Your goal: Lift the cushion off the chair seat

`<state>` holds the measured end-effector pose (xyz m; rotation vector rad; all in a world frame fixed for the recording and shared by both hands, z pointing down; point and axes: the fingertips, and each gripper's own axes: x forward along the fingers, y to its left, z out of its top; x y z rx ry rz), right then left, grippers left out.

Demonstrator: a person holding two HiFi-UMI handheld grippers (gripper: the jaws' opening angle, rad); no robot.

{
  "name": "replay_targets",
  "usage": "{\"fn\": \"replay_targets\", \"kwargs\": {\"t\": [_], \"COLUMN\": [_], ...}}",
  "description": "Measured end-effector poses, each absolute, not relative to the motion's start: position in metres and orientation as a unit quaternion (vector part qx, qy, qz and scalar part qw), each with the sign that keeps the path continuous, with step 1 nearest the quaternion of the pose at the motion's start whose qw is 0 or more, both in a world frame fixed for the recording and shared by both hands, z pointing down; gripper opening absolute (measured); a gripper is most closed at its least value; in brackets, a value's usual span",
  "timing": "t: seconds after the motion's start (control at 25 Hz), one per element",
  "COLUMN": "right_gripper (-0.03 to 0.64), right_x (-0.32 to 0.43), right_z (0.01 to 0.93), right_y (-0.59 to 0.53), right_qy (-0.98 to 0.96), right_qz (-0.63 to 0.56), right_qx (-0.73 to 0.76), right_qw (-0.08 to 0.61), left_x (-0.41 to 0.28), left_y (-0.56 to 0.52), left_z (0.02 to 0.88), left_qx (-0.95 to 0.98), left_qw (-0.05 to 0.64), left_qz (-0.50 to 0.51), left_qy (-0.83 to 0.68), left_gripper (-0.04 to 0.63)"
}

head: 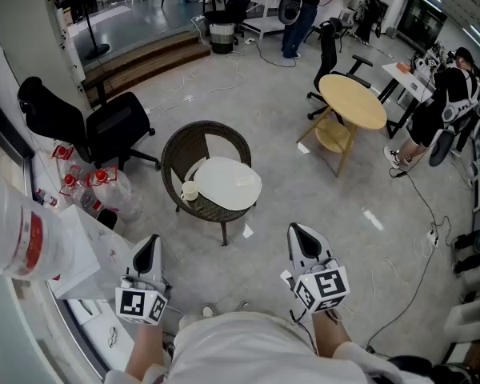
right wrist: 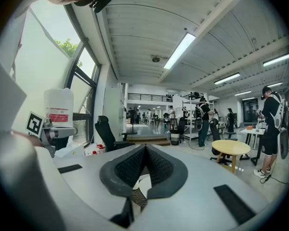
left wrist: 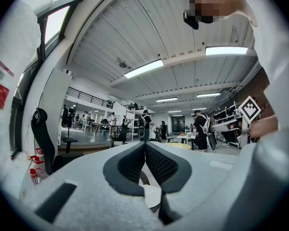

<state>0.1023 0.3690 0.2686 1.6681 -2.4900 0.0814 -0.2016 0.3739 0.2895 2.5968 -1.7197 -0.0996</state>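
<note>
A round cream cushion (head: pixel 227 183) lies on the seat of a dark wicker chair (head: pixel 178 146) in the middle of the floor. A small white cup (head: pixel 190 190) sits at the cushion's left edge. My left gripper (head: pixel 150 249) and right gripper (head: pixel 302 237) hover side by side, short of the chair, both shut and empty. In the left gripper view the jaws meet at their tips (left wrist: pixel 145 144), with a bit of cushion (left wrist: pixel 153 195) below them. The right gripper view shows its jaws touching (right wrist: pixel 145 147) and the cushion's edge (right wrist: pixel 143 183) in the gap.
A black office chair (head: pixel 92 122) stands left of the wicker chair, with bottles (head: pixel 84 184) on the floor beside it. A round wooden table (head: pixel 351 102) is at the right rear. People stand farther back; cables cross the floor on the right.
</note>
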Motion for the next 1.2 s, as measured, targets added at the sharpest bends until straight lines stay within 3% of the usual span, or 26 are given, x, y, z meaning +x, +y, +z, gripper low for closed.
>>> {"fn": "replay_targets", "kwargs": {"t": [0.64,1.0,1.2], "right_gripper": [0.002,0.002,0.002], "right_x": [0.102,0.127,0.139], "right_z": [0.277,0.292,0.303], "right_y": [0.386,0.401,0.406], "right_qy": [-0.863,-0.87,-0.873], "right_qz": [0.02,0.03,0.044], "right_qx": [0.5,0.485,0.478], "right_qw": [0.067,0.079,0.087], "left_x": [-0.181,-0.16,-0.155], "left_y": [0.384,0.385,0.386], "left_z": [0.287,0.292,0.291], "left_qx": [0.831,0.831,0.821], "left_qw": [0.025,0.027,0.018], "left_qz": [-0.047,-0.047,-0.052], "left_qy": [-0.553,-0.553,-0.569], "left_gripper": [0.025,0.367,0.453]}}
